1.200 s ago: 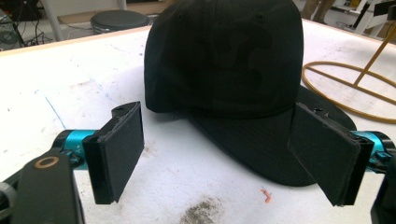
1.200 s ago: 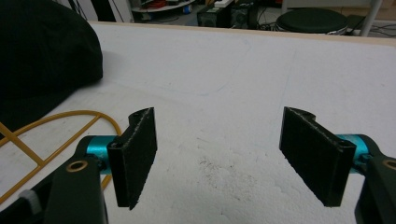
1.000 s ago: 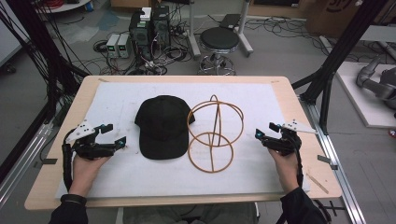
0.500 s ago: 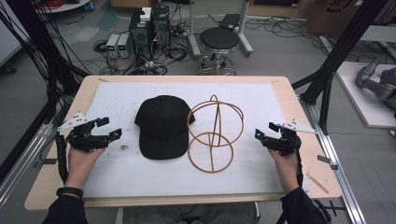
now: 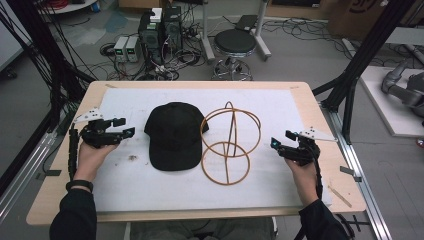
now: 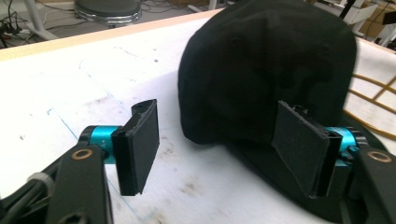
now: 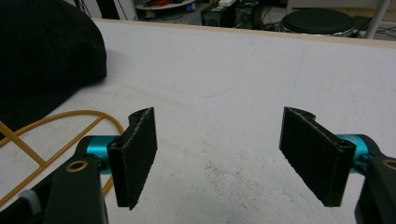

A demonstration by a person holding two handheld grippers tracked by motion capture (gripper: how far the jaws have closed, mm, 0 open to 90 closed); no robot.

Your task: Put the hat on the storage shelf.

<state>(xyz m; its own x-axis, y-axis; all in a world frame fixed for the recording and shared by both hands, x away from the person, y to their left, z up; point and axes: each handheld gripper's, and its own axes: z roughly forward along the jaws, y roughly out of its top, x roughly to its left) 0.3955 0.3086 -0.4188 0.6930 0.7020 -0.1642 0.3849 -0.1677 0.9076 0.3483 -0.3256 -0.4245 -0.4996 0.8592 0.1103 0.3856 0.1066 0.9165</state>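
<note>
- The black cap (image 5: 175, 134) lies flat on the white mat (image 5: 150, 195) near the table's middle, crown on the far side and brim toward the person, so its long axis runs from the far edge to the near one.
- Seen from the left gripper (image 5: 124, 128), the cap is straight ahead of the jaws and close by. In the left gripper view the crown (image 6: 266, 70) rises just beyond the pads, slightly toward the right-hand one, and the brim's edge (image 6: 261, 163) passes low behind that pad.
- The left jaws have just been closing a little from full spread and stand well apart. Nothing is between them but bare mat, and neither pad touches the cap.
- The cap's left flank faces these jaws, across their line of approach, so my judgement is that a short push forward would bring the pads onto the brim or lower crown edge.
- The yellow wire hat stand (image 5: 229, 142) lies just beside the cap's other flank, its rings touching or nearly touching the fabric; I cannot tell which.
- The right gripper (image 5: 280, 146) sits beyond the stand, well apart from the cap. Its jaws are wide open and empty, and in the right gripper view a ring of the stand (image 7: 60, 122) and the cap (image 7: 46, 51) lie off to the left of the jaws.
- The left hand is clearly nearer.
</note>
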